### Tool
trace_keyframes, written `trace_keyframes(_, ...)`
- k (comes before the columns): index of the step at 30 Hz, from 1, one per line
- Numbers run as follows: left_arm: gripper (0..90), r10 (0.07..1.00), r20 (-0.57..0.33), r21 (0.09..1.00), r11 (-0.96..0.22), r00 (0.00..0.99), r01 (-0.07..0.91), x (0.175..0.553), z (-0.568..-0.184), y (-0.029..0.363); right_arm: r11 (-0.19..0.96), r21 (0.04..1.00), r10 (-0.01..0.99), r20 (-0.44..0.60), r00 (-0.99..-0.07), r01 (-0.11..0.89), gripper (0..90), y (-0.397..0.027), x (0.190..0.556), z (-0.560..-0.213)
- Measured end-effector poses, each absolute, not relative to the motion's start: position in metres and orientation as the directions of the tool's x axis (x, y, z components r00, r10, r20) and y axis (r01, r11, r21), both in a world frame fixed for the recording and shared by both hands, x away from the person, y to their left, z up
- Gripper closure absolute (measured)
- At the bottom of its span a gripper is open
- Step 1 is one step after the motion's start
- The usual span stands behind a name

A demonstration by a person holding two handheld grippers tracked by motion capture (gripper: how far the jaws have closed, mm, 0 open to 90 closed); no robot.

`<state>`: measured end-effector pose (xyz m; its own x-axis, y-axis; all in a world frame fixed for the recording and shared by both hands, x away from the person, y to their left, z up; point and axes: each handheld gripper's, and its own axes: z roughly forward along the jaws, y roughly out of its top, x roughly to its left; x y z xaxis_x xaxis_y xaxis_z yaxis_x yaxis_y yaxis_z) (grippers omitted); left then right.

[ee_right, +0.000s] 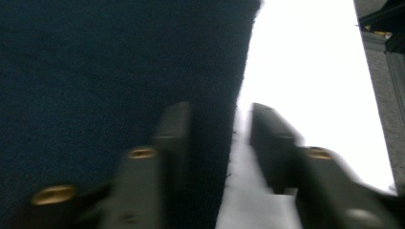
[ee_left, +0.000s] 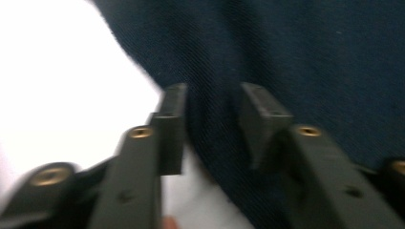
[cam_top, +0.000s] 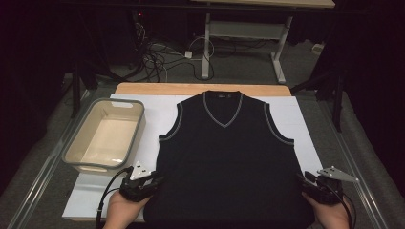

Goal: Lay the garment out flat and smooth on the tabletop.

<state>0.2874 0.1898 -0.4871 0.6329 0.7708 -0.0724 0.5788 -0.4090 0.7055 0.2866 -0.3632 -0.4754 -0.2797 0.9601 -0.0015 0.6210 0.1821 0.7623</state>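
A dark sleeveless V-neck vest (cam_top: 224, 157) with grey trim lies flat on a white sheet (cam_top: 157, 109), its neck toward the far side. My left gripper (cam_top: 155, 180) is at the vest's lower left side edge. In the left gripper view its jaws (ee_left: 213, 95) stand apart over the vest (ee_left: 286, 47), whose edge runs between them. My right gripper (cam_top: 305, 183) is at the lower right side edge. In the right gripper view its jaws (ee_right: 219, 112) are apart too, one over the vest (ee_right: 119, 57) and one over the white sheet (ee_right: 310, 71).
A beige plastic bin (cam_top: 106, 134) with a grey rim stands on the table to the left of the vest. A strip of wooden tabletop (cam_top: 191, 88) shows beyond the sheet. Cables and a desk frame (cam_top: 206, 43) are on the floor behind.
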Motion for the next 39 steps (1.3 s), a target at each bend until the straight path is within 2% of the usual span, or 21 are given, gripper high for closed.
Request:
trace_keyframes(1, 79.4, 0.767, -0.062, 0.707, -0.418, 0.639, 0.57, 0.287, -0.487, 0.19, 0.19, 0.764, 0.951, 0.014, -0.31, 0.616, 85.6, -0.363, 0.285, -0.476)
trace_keyframes(4, 82.5, 0.763, -0.03, 0.719, -0.432, 0.646, 0.544, 0.281, -0.487, 0.19, 0.243, 0.766, 0.94, -0.034, -0.34, 0.596, 88.2, -0.358, 0.282, -0.475)
trace_keyframes(10, 82.7, 0.75, -0.083, 0.768, -0.371, 0.656, 0.521, 0.254, -0.478, 0.206, 0.185, 0.84, 0.945, -0.01, -0.328, 0.51, 88.5, -0.367, 0.248, -0.47)
trace_keyframes(15, 82.6, 0.738, -0.034, 0.773, -0.409, 0.674, 0.486, 0.228, -0.475, 0.211, 0.198, 0.847, 0.939, -0.02, -0.343, 0.493, 88.4, -0.375, 0.216, -0.468)
trace_keyframes(19, 80.4, 0.753, -0.065, 0.774, -0.377, 0.655, 0.509, 0.232, -0.482, 0.214, 0.16, 0.857, 0.944, 0.012, -0.33, 0.49, 87.7, -0.382, 0.204, -0.467)
trace_keyframes(21, 71.8, 0.755, -0.073, 0.757, -0.384, 0.652, 0.529, 0.236, -0.485, 0.211, 0.16, 0.853, 0.943, 0.017, -0.332, 0.497, 83.5, -0.379, 0.21, -0.469)
trace_keyframes(23, 58.8, 0.768, -0.062, 0.763, -0.375, 0.638, 0.526, 0.232, -0.481, 0.208, 0.168, 0.852, 0.936, 0.019, -0.351, 0.496, 67.8, -0.372, 0.214, -0.469)
trace_keyframes(24, 56.4, 0.77, -0.041, 0.781, -0.373, 0.637, 0.501, 0.227, -0.477, 0.206, 0.174, 0.858, 0.936, 0.009, -0.353, 0.483, 61.4, -0.367, 0.214, -0.467)
trace_keyframes(25, 56.7, 0.764, -0.034, 0.798, -0.367, 0.644, 0.478, 0.221, -0.471, 0.204, 0.177, 0.865, 0.933, 0.004, -0.359, 0.469, 59.4, -0.362, 0.213, -0.464)
trace_keyframes(27, 61.5, 0.729, -0.079, 0.827, -0.333, 0.68, 0.454, 0.213, -0.463, 0.196, 0.171, 0.882, 0.921, 0.015, -0.389, 0.44, 57.8, -0.35, 0.212, -0.457)
trace_keyframes(30, 65.8, 0.668, -0.131, 0.833, -0.326, 0.732, 0.447, 0.209, -0.462, 0.171, 0.194, 0.892, 0.89, 0.016, -0.456, 0.409, 60.0, -0.326, 0.211, -0.452)
trace_keyframes(33, 63.1, 0.613, -0.16, 0.811, -0.366, 0.773, 0.457, 0.21, -0.47, 0.137, 0.243, 0.886, 0.847, 0.004, -0.531, 0.395, 63.3, -0.301, 0.208, -0.455)
trace_keyframes(36, 60.7, 0.567, -0.145, 0.802, -0.413, 0.811, 0.432, 0.21, -0.477, 0.105, 0.286, 0.879, 0.811, -0.01, -0.584, 0.382, 68.1, -0.285, 0.205, -0.456)
trace_keyframes(38, 58.8, 0.558, -0.144, 0.78, -0.444, 0.817, 0.441, 0.215, -0.484, 0.088, 0.293, 0.864, 0.785, 0.027, -0.619, 0.409, 67.3, -0.277, 0.206, -0.461)
trace_keyframes(39, 56.3, 0.563, -0.141, 0.767, -0.458, 0.814, 0.45, 0.218, -0.487, 0.083, 0.317, 0.849, 0.772, 0.027, -0.635, 0.422, 63.8, -0.272, 0.208, -0.466)
